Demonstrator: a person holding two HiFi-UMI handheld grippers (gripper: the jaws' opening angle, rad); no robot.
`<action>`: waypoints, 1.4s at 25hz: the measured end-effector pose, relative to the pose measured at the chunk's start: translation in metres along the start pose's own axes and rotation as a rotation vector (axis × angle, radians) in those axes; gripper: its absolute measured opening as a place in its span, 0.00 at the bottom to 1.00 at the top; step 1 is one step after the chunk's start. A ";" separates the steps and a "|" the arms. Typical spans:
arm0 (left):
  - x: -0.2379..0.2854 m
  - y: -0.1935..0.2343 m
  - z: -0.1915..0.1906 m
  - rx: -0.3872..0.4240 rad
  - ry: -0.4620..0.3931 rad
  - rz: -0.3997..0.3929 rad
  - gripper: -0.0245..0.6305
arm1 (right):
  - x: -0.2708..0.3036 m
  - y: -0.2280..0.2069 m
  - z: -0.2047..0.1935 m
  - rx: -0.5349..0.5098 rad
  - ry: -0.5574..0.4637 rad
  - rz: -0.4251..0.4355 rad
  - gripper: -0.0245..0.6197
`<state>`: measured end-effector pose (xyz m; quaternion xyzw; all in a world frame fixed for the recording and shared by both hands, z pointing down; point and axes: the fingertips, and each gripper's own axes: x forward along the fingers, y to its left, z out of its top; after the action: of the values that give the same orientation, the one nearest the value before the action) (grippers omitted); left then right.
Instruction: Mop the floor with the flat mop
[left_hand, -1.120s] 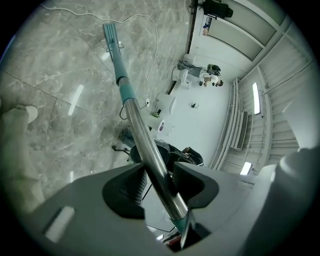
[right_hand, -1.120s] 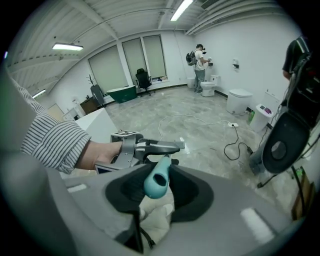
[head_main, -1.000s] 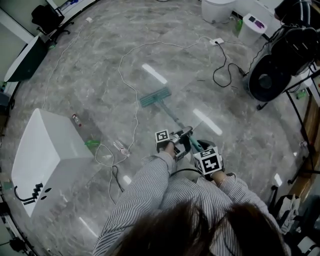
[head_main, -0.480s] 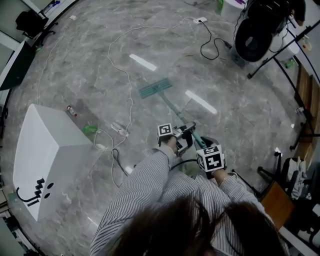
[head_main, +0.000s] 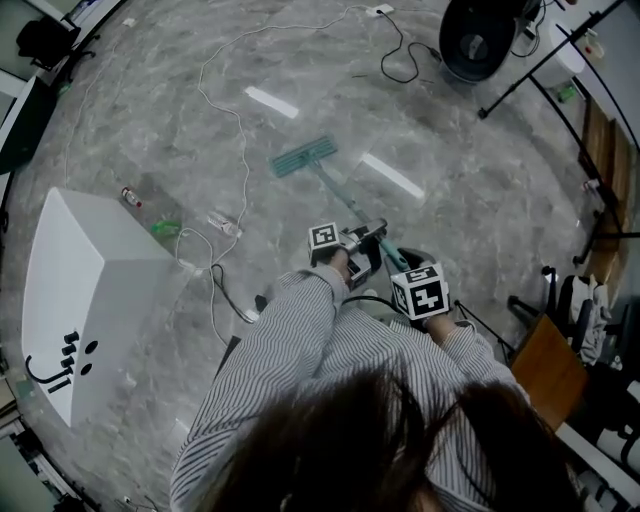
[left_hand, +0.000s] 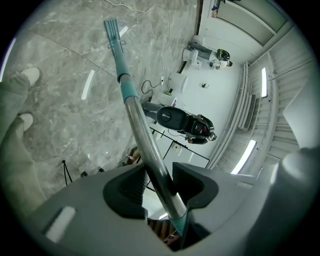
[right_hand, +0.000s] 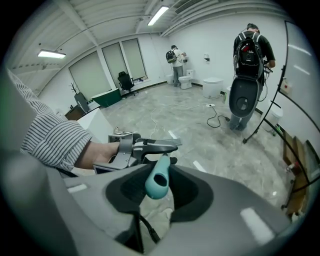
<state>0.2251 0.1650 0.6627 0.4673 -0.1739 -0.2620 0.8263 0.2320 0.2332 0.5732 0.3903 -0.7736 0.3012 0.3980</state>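
Head view: your left gripper (head_main: 362, 243) and right gripper (head_main: 398, 268) sit one behind the other on the flat mop (head_main: 306, 157), the left lower down the pole, the right at its top end. The mop head is a flat teal rectangle lying on the floor (head_main: 480, 190). The floor is grey marbled stone, glossy, with strip-light reflections. There is open floor ahead and to the right of the head. Near its left side a thin white cable (head_main: 240, 120) loops across. Further left is a white box (head_main: 90, 280) with sloped sides. A black fan (head_main: 478, 38) and stand legs line the far right edge.

Left gripper view: the jaws are clamped on the pole (left_hand: 145, 145), a smooth round metal tube that turns to teal plastic toward the head. Dark ribbed pads press in from both sides. The head lies flat at the far end, apart from the cable.

Right gripper view: the jaws are closed on the teal grip end (right_hand: 157, 178), rounded plastic with an oval hole. The left gripper is just beyond it, along with your striped sleeve (right_hand: 55, 140). The floor stretches wide beyond, and two people stand by the far wall.
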 end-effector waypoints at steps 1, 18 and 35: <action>-0.001 0.004 -0.007 0.001 0.003 0.007 0.28 | -0.004 0.000 -0.007 -0.003 0.000 0.004 0.21; 0.010 0.023 -0.039 0.094 0.030 0.069 0.30 | -0.026 -0.014 -0.034 -0.051 -0.056 0.050 0.21; -0.030 -0.057 0.165 0.122 0.105 0.155 0.30 | 0.106 0.050 0.132 -0.094 -0.001 0.025 0.22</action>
<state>0.0974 0.0460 0.6949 0.5148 -0.1818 -0.1613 0.8222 0.0996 0.1177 0.5890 0.3615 -0.7921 0.2694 0.4115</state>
